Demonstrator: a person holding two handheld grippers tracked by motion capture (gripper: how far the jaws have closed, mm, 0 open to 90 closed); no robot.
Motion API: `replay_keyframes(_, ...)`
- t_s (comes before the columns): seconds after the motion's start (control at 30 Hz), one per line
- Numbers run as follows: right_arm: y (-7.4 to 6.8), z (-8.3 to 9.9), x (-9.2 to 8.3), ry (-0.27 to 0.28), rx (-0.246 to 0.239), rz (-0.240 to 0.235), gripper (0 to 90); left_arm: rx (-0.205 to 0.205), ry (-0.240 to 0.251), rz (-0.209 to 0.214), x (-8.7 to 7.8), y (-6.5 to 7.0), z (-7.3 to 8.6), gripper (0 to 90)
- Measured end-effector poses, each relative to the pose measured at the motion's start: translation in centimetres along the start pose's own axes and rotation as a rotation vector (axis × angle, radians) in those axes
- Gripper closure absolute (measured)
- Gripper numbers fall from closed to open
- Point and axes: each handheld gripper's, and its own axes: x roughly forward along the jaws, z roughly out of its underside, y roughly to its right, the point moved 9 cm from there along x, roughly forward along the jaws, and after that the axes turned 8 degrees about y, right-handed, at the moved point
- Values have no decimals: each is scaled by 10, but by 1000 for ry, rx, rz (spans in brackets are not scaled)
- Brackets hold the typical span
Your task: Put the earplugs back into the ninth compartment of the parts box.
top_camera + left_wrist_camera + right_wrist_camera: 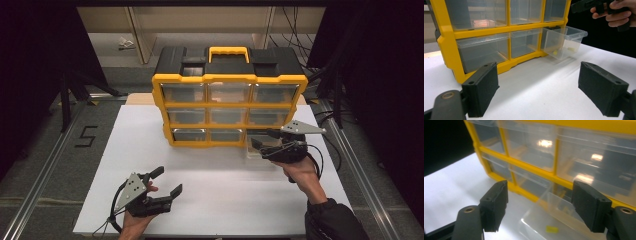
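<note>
I see the clear drawer (564,41) pulled partway out of the bottom right slot of the yellow cabinet (229,78), its front end resting over the white table (150,150). Small yellow pieces (555,52) lie on its floor; one yellow piece shows in the right gripper view too, down in the drawer (554,220).

My right gripper (263,140) hangs just above the drawer's open front end, pointing toward the cabinet face. Its jaws stand apart, one on each side of the drawer below them, and the pads press on nothing that I can see. From the left gripper view, the hand holding it sits above and beyond the drawer, clear of the rim.

My left gripper (167,181) is well away from the drawer, low over the near left part of the table, aimed across at the cabinet. Its jaws are spread wide with only bare table between them.

The cabinet has three rows of clear drawers; the others I can see sit closed in their slots. A black top with a yellow handle (228,51) caps it.
</note>
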Motion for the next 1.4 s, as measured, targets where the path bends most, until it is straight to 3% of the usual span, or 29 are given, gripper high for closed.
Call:
replay_keyframes(0.6,-35,-6,-5,78,-13,-89,262,-3,-2,4,0,0,0,161)
replay_keyframes(0.87,-53,1,-8,110,-18,-116,242,-6,-4,6,0,0,1,160)
replay_keyframes(1.4,-63,30,-29,198,22,-116,242,-4,-7,11,0,1,1,160)
